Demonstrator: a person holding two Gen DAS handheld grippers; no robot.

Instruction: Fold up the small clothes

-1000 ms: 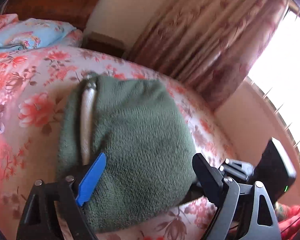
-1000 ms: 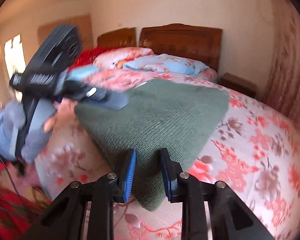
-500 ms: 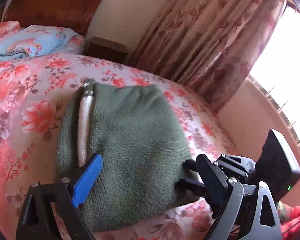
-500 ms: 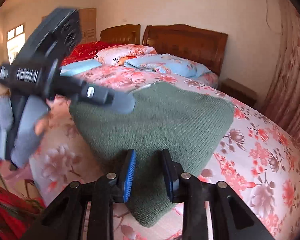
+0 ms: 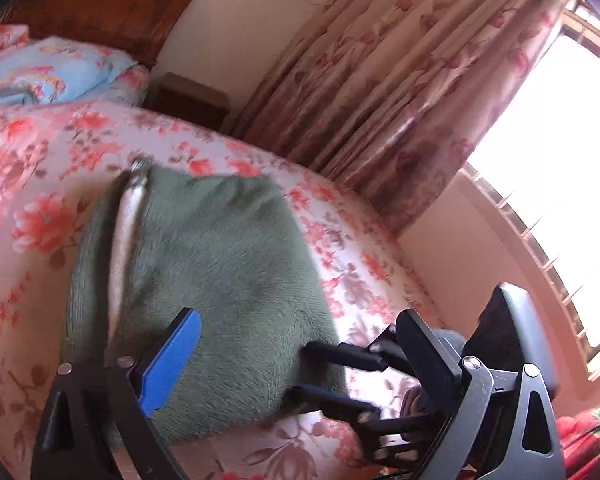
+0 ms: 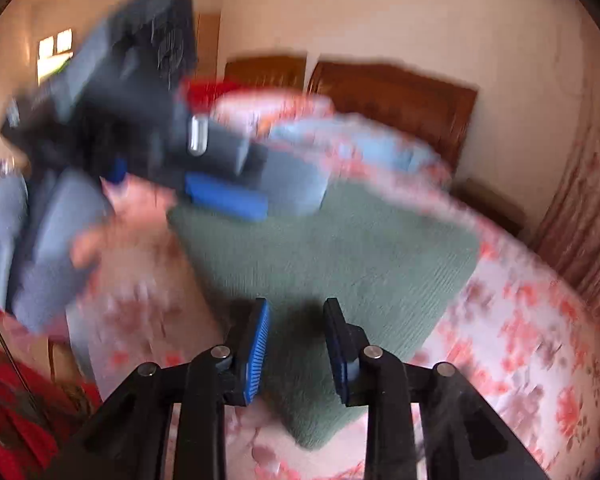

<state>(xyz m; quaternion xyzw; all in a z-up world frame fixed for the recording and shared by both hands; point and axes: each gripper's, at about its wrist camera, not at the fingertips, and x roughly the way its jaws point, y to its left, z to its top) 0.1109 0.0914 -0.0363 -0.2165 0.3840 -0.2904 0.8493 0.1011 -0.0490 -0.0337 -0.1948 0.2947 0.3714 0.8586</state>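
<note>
**Now over the green knit, both my grippers loose**

Broadly, the floral bedspread (image 5: pixel 40 208) fills most of what I see, pink and red blooms on pale cloth, spread over the bed. On it lies the green knitted garment (image 5: pixel 228 280), folded into a thick pad with a pale lining strip (image 5: pixel 126 232) showing along its left edge. It sits near the bed's front corner.

My left gripper (image 5: pixel 300 344) hangs over the garment's near edge with its jaws spread wide; the blue pad (image 5: pixel 172 360) hovers above the knit and nothing is pinched between the fingers. My right gripper (image 6: pixel 296 340) points at the garment's near corner; its jaws are opening from a narrow gap, the knit lies under and between the pads, and I see no pad pressing on it. From the left wrist view its two black fingers reach to the garment's right edge.

Across the right wrist view, my left gripper and the gloved hand (image 6: pixel 48 240) holding it blur over the far side of the garment.

Behind stand a wooden headboard (image 6: pixel 396 96), a light-blue pillow (image 5: pixel 48 72), a bedside cabinet (image 5: pixel 192 96), a flowered curtain (image 5: pixel 400 80) and a bright barred window (image 5: pixel 560 184).
</note>
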